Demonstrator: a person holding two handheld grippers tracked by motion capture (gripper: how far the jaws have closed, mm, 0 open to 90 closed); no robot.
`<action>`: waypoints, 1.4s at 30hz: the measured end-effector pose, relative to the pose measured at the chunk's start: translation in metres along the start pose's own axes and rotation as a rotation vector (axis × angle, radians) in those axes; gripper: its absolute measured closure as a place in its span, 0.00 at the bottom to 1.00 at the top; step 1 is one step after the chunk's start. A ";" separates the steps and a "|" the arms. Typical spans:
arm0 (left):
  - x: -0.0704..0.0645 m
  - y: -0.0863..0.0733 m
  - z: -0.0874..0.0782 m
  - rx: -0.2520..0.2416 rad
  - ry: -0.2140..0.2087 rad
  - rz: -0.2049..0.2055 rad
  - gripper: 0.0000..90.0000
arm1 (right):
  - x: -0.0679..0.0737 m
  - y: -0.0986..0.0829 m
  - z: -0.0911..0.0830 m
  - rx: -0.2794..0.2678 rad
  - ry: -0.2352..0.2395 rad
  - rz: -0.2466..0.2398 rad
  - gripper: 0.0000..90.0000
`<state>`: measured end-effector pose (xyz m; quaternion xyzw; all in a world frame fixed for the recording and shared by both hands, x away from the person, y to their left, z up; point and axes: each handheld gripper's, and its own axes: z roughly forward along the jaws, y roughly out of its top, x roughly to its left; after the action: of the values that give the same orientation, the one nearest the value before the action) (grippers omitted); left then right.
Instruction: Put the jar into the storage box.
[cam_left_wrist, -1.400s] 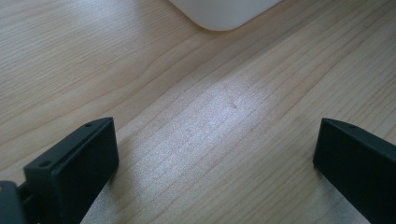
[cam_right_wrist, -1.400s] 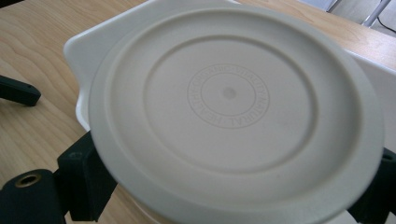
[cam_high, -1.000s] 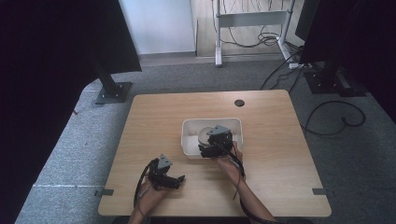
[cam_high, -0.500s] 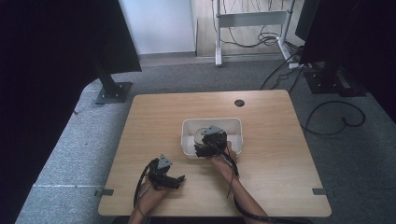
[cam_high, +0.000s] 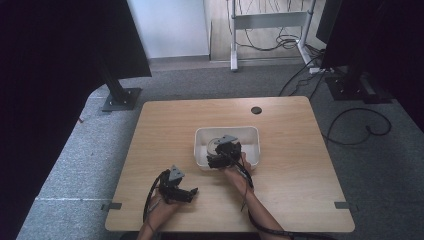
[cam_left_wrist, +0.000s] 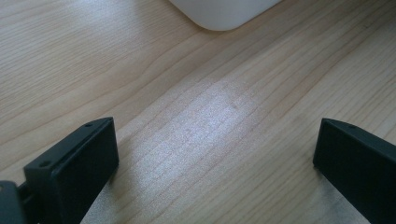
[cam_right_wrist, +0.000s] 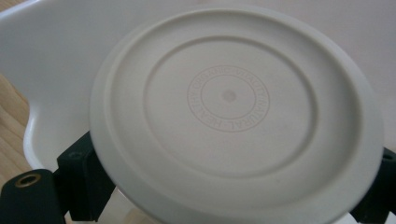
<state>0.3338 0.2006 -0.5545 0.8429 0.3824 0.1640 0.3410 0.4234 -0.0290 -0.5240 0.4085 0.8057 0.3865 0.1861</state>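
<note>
The right tool (cam_high: 220, 156) is clamping a white round plate (cam_right_wrist: 233, 116) over the white tub (cam_high: 252, 136), while the left tool (cam_high: 186, 192) is resting wide-jawed on the tabletop (cam_high: 165, 125)

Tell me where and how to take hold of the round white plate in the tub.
Grip the plate across its rim, at opposite edges, coming from the table's near side. It is a flat disc with a raised rim, its ringed underside facing the right gripper, which likely clamps it so already over the white tub.
</note>
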 end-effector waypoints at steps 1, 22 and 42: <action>0.000 0.000 0.000 0.000 0.000 0.000 0.00 | 0.000 0.000 0.000 0.001 0.001 -0.001 0.10; 0.000 0.000 0.000 0.000 0.001 0.002 0.00 | -0.002 0.003 -0.016 0.017 0.036 -0.064 0.04; 0.000 0.000 0.000 -0.001 0.001 0.000 0.00 | -0.002 0.003 -0.040 -0.008 0.059 -0.124 0.05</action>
<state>0.3338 0.2006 -0.5545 0.8428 0.3823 0.1645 0.3412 0.4017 -0.0487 -0.4958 0.3453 0.8331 0.3892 0.1876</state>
